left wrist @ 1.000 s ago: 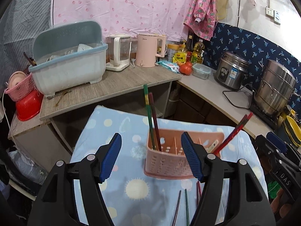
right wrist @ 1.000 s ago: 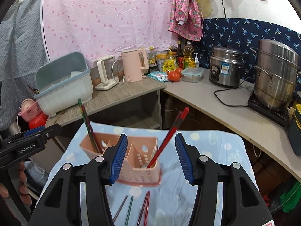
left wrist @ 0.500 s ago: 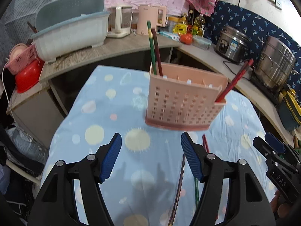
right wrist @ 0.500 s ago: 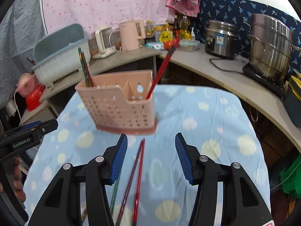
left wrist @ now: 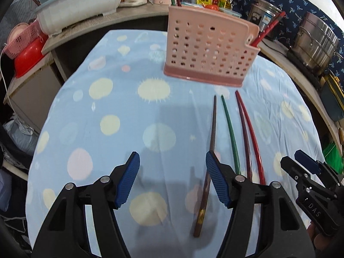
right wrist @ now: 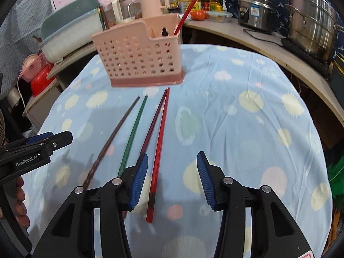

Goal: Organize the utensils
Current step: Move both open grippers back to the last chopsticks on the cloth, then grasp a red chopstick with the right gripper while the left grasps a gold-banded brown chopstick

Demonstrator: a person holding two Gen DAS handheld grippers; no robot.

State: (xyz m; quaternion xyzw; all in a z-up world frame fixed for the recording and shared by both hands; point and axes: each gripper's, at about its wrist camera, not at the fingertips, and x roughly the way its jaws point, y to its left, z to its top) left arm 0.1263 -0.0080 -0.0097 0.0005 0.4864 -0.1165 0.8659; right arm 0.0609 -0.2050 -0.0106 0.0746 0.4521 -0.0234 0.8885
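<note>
A pink perforated utensil holder (left wrist: pixel 209 49) (right wrist: pixel 139 59) stands on the blue spotted cloth; a green and a dark chopstick stand in one end and a red one (right wrist: pixel 189 6) in the other. Several chopsticks lie side by side in front of it: brown (left wrist: pixel 207 161) (right wrist: pixel 114 137), green (left wrist: pixel 230 132) (right wrist: pixel 132 137), maroon (left wrist: pixel 243 124) (right wrist: pixel 153 122) and red (left wrist: pixel 251 133) (right wrist: pixel 160 142). My left gripper (left wrist: pixel 172 180) is open and empty, low over the cloth left of the brown chopstick. My right gripper (right wrist: pixel 172 179) is open, with the red chopstick's near end between its fingers.
A wooden counter behind holds a blue-white dish drainer (left wrist: pixel 79 4), kettles (right wrist: pixel 150 2) and bottles. Steel pots (right wrist: pixel 311 21) and a rice cooker (left wrist: pixel 264 15) stand on the right counter. A pink basket and red basin (left wrist: pixel 25 49) sit at the left.
Both grippers have tilted down and dropped toward the cloth, pulling back from the holder. The loose chopsticks now lie in full view under them. Both stay open.
</note>
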